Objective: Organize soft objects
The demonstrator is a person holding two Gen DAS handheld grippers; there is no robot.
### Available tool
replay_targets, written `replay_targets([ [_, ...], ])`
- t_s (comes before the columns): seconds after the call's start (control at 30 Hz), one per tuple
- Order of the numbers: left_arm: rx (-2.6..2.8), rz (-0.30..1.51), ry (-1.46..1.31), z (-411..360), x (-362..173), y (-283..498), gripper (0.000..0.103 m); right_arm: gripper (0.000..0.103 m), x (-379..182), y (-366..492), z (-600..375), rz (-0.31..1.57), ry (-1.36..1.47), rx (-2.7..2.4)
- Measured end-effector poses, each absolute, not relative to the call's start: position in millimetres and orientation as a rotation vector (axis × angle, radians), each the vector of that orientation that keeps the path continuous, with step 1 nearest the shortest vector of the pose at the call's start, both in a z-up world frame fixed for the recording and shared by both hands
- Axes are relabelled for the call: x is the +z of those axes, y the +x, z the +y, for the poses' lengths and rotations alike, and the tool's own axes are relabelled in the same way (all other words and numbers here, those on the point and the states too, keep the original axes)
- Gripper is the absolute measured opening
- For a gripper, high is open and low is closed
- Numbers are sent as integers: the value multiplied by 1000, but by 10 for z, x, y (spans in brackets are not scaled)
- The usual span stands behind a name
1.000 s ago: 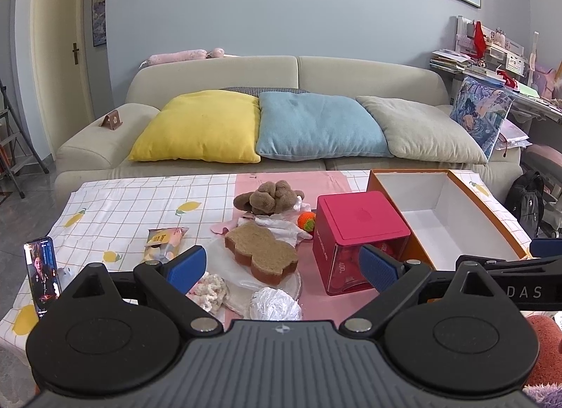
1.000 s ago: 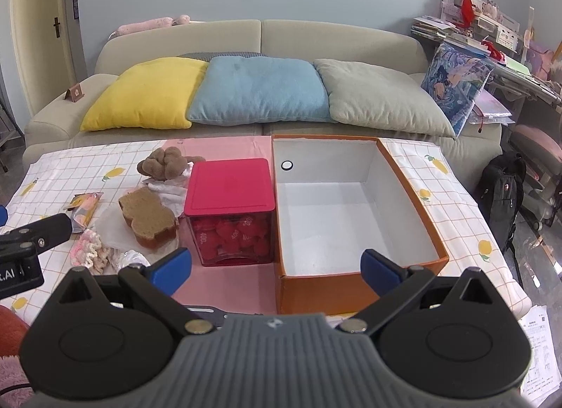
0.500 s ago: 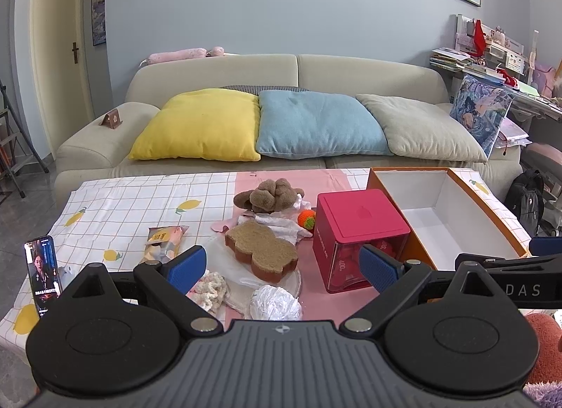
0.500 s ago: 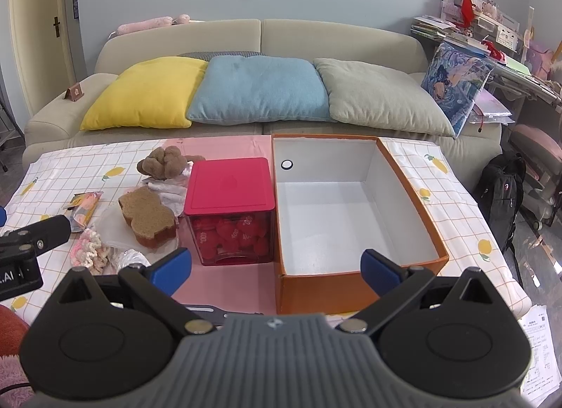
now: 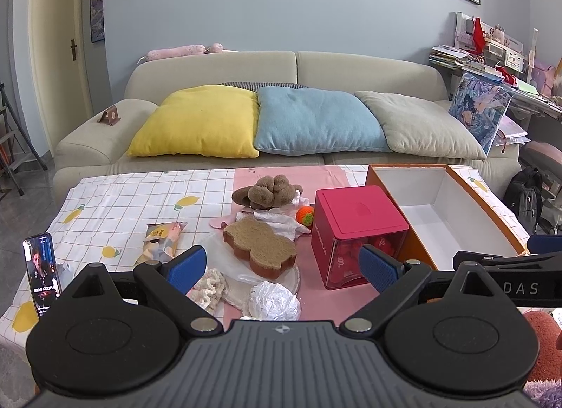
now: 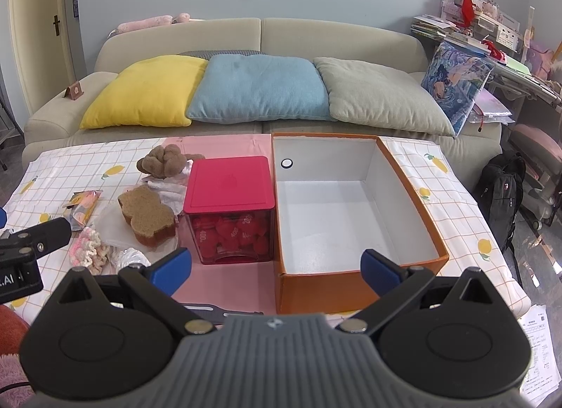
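**Barely any shift since a second ago: both grippers level at the near table edge**

Only a slight drift in the left view since the earlier frames, with the phone (image 5: 41, 272) sitting a touch further right; nothing on the table rearranged.

At far left, propped upright on the lemon-print tablecloth (image 5: 116, 204), screen lit. Next, a snack packet (image 5: 162, 240) lying flat. Left gripper (image 5: 283, 265) spread wide, holding nothing, blue pads (image 5: 187, 267) apart and hovering above the near clutter. Between and below those pads: a cream-and-pink crocheted piece (image 5: 210, 289), a crumpled clear plastic ball (image 5: 274, 301), both near the table's front edge. Just behind, a bear-shaped brown sponge (image 5: 260, 245) resting on a clear plastic sheet. Further back, a brown plush toy (image 5: 268, 190) on white crumpled cloth, with a small orange ball (image 5: 305, 215) beside the cloth and close against the red-lidded clear box (image 5: 358, 232). Inside that box, red soft pieces.

Directly right of it, touching or nearly so, an orange cardboard box (image 6: 407, 183) with a white interior, open-topped, holding nothing visible. Right gripper (image 6: 275, 272) likewise opened wide and unloaded, left pad before the red-lidded box, right pad over the orange box's near right corner.
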State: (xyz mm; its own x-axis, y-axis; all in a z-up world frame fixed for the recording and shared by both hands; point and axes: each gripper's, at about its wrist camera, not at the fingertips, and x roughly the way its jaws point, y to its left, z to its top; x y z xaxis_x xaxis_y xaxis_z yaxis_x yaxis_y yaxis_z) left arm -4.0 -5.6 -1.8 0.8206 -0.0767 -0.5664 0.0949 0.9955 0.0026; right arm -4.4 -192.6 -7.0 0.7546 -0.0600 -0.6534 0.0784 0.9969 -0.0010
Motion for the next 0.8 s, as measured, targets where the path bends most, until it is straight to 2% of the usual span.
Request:
replay_targets([
  [0.77, -133, 650, 7, 5, -54, 11, 103, 100, -122, -14, -1900, 722, 27, -18],
  [0.8, -152, 668, -9, 50, -67, 33, 100, 100, -129, 1, -1889, 719, 23, 2],
])
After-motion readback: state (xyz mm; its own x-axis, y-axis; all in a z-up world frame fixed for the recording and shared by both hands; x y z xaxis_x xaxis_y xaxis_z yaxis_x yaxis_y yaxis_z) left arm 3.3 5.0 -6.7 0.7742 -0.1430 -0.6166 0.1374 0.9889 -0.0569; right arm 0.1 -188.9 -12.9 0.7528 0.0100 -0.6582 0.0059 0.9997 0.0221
